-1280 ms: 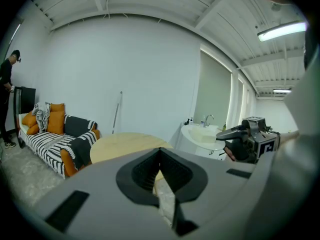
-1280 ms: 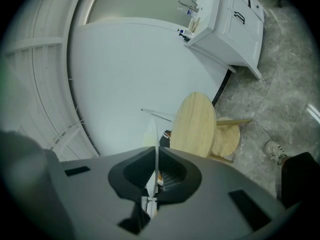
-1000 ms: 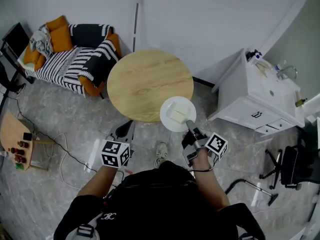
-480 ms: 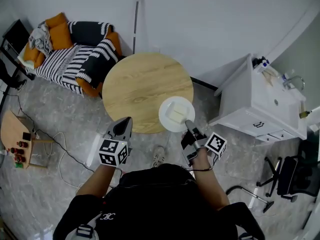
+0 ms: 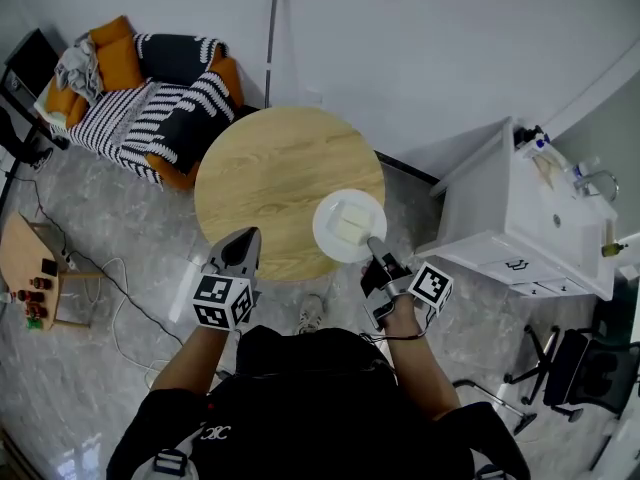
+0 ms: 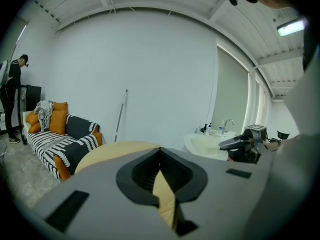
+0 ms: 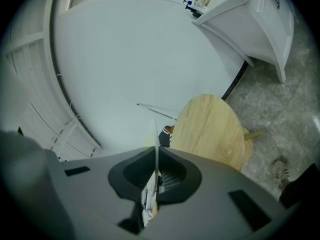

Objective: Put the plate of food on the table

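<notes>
White is the plate (image 5: pixel 326 216) you carry. It is a single plate with pale, blocky food (image 5: pixel 353 228) in the middle; from above it cannot be told whether that is one piece or two. Your right gripper (image 5: pixel 372 243) has its fingers clamped on the plate's near rim. In the right gripper view that rim runs edge-on as a thin white line between them.

The plate sits over the near right edge of the one round wooden table (image 5: pixel 265 178), partly above the wood and partly past its rim. Whether it touches the tabletop cannot be told. Your left gripper (image 5: pixel 248 243) points at the table's near edge, left of the plate and apart from it, with its fingers drawn together on nothing.

The left cube (image 5: pixel 222 301) and the right cube (image 5: pixel 430 286) carry black-and-white square markers, which are patterns rather than words.

To your right stands one white cabinet (image 5: pixel 500 243) with a sink (image 5: pixel 560 213) in its top. A few bottles (image 5: pixel 535 140) stand at its back corner, their labels too small to read. Beyond the table is one sofa (image 5: pixel 150 108), striped black and white, with orange cushions. At the far left, a small wooden stand (image 5: pixel 20 258) holds several small red and dark things.
</notes>
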{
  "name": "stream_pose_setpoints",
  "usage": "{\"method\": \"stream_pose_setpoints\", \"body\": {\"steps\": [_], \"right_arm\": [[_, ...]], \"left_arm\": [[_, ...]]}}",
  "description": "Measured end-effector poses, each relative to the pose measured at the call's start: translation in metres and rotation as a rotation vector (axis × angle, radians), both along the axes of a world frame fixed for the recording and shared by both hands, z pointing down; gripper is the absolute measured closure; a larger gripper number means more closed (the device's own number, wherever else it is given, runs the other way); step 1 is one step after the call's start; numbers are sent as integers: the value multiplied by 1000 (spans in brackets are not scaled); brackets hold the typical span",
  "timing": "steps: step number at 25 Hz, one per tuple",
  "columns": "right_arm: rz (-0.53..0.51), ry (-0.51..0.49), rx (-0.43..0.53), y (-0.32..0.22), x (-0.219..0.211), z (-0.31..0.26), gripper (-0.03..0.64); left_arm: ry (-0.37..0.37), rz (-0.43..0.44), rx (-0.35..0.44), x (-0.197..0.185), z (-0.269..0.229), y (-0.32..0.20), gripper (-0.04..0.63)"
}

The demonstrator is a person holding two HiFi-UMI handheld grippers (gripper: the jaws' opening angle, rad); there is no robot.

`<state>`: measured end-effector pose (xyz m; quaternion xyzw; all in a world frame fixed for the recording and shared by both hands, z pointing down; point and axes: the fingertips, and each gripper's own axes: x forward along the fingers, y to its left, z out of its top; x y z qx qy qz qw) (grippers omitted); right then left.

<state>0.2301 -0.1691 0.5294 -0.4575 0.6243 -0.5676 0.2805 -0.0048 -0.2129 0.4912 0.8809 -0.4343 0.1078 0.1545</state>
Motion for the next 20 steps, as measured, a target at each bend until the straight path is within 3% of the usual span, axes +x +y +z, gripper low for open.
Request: {"method": "stream_pose_setpoints", "body": {"steps": [20], "right_arm": [[-26, -33, -11, -37, -8, 13, 597]], "left_arm": [[-60, 43, -9, 14, 5, -18, 589]]}}
